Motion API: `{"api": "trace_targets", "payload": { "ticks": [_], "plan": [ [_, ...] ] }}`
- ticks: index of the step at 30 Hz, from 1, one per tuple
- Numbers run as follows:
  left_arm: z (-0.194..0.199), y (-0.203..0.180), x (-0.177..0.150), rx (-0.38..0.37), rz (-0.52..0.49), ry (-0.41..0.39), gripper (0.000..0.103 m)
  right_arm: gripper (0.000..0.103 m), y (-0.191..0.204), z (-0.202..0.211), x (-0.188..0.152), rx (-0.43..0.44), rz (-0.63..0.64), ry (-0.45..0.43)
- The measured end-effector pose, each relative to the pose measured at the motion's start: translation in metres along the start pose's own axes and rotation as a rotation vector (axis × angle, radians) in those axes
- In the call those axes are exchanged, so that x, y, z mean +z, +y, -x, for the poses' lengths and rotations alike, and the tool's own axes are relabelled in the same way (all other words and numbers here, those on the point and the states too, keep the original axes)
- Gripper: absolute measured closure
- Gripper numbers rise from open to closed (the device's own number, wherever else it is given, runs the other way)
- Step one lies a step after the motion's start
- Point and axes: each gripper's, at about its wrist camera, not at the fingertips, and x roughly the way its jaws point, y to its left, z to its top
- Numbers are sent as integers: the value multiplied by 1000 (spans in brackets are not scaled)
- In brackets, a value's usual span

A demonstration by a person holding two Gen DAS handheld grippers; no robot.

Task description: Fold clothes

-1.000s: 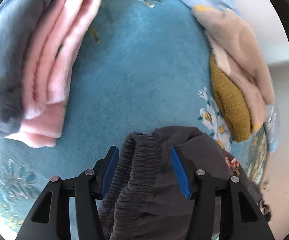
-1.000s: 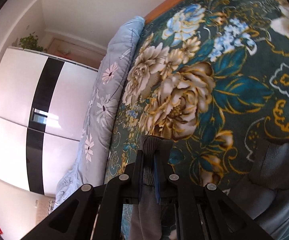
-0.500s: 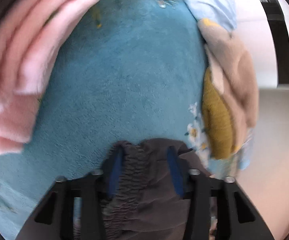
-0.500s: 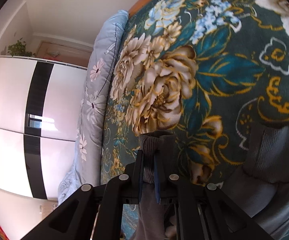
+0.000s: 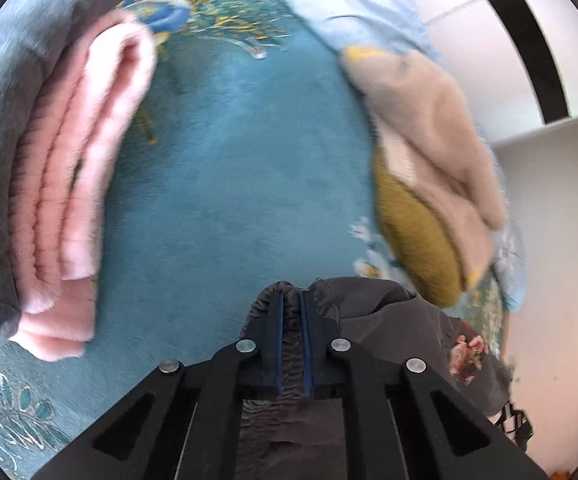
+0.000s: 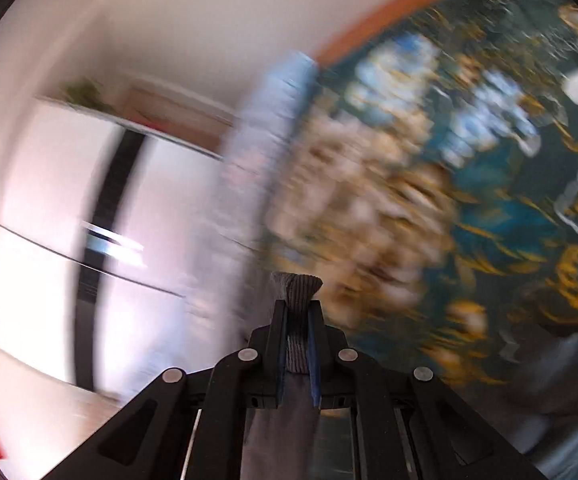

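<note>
In the left wrist view my left gripper (image 5: 291, 300) is shut on the gathered elastic waistband of a dark grey garment (image 5: 389, 320), which bunches to the right of the fingers over the teal blanket (image 5: 229, 184). In the right wrist view my right gripper (image 6: 297, 308) is shut on a ribbed grey cuff (image 6: 296, 288) of the same kind of cloth, which hangs down between the fingers. More grey fabric (image 6: 561, 376) lies at the lower right. That view is heavily blurred by motion.
Folded pink fleece (image 5: 81, 184) lies under a grey plush piece (image 5: 5, 112) on the left. A beige fleece (image 5: 429, 128) over a mustard knit (image 5: 413, 240) sits on the right near the bed edge. A white wardrobe with a black stripe (image 6: 101, 216) stands beyond a pale blue quilt (image 6: 265, 128).
My left gripper's fingers have shut from wide open onto the grey waistband. The right gripper has kept its hold on the cuff and swung fast, blurring its view.
</note>
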Motion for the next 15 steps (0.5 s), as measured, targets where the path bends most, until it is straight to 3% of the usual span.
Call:
{"api": "trace_targets", "payload": {
  "ticks": [3, 7, 11, 15],
  "plan": [
    [0, 3, 2, 15, 12, 1, 95, 93, -39, -35, -24, -87, -93, 110],
    [1, 2, 3, 24, 21, 4, 95, 93, -34, -31, -19, -54, -86, 79],
    [2, -2, 0, 44, 15, 13, 95, 93, 1, -13, -8, 26, 25, 15],
    [5, -5, -5, 69, 21, 19, 94, 93, -7, -28, -15, -45, 50, 59]
  ]
}}
